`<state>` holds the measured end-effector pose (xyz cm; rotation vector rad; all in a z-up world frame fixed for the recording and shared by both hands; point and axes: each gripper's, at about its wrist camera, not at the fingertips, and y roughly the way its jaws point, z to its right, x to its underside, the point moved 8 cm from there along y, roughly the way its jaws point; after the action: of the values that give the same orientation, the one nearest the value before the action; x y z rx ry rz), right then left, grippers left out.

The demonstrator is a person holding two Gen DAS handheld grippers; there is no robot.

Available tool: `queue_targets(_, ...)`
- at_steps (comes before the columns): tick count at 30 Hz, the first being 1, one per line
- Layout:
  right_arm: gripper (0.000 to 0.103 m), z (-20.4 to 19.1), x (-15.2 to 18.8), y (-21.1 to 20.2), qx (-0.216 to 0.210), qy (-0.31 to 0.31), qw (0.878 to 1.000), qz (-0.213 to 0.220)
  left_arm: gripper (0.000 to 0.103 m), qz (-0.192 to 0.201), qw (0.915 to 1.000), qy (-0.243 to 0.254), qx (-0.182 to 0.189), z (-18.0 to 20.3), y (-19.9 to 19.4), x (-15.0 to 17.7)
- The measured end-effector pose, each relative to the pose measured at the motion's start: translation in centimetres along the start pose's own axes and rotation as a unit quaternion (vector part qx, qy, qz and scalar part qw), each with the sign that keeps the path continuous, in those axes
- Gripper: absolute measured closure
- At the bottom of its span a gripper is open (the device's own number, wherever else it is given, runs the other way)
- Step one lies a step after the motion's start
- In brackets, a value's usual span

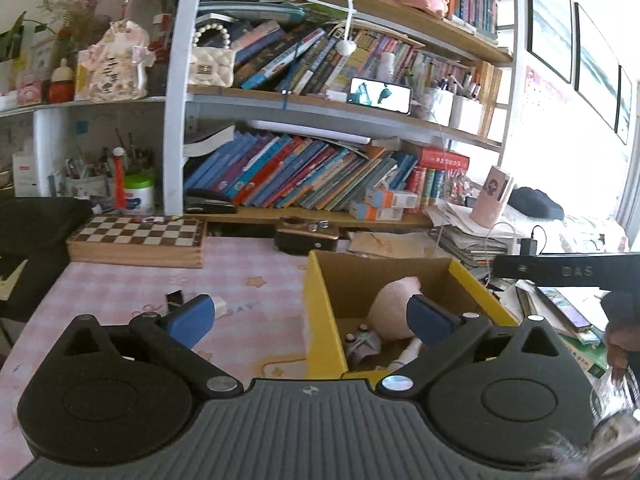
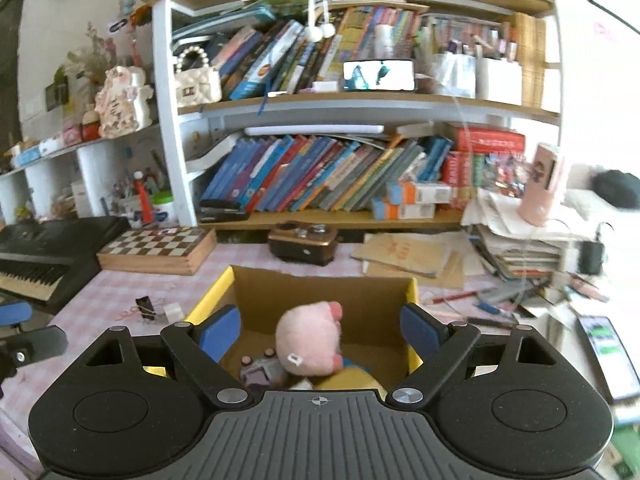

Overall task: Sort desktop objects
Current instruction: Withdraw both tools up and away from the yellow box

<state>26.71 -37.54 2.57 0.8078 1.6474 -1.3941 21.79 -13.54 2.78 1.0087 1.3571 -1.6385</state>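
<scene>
desk [image 2: 120, 292] | cardboard box [image 2: 320, 284] | chessboard [image 2: 156, 248] | binder clip [image 2: 145, 307]

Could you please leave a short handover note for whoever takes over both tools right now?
Left tool: open, empty, over the near-left wall of the cardboard box.
Right tool: open, empty, over the box; the pink plush lies between its fingers, ungripped.
Done: plush and a small grey toy sit in the box.
Left: black binder clip and small white block lie on the pink tablecloth.

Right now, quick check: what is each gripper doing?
Left gripper: open, holding nothing, beside the cardboard box.
Right gripper: open, holding nothing, over the box with the pink plush toy inside.
</scene>
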Motion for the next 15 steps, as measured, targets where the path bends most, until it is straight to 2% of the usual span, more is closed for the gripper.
queue_targets(7,0.013,-0.3,2.3,-2.0,0.031,0.026,0.999,-0.011,0.000,-0.009,1.0000,-0.003,0.004,-1.7,-1.5,1.0)
queue_targets(15,0.013,-2.4,5.4,-3.7,0.047,0.017,0.998,-0.034,0.000,-0.027,0.9994,-0.010,0.021,-3.0,-2.8,2.8)
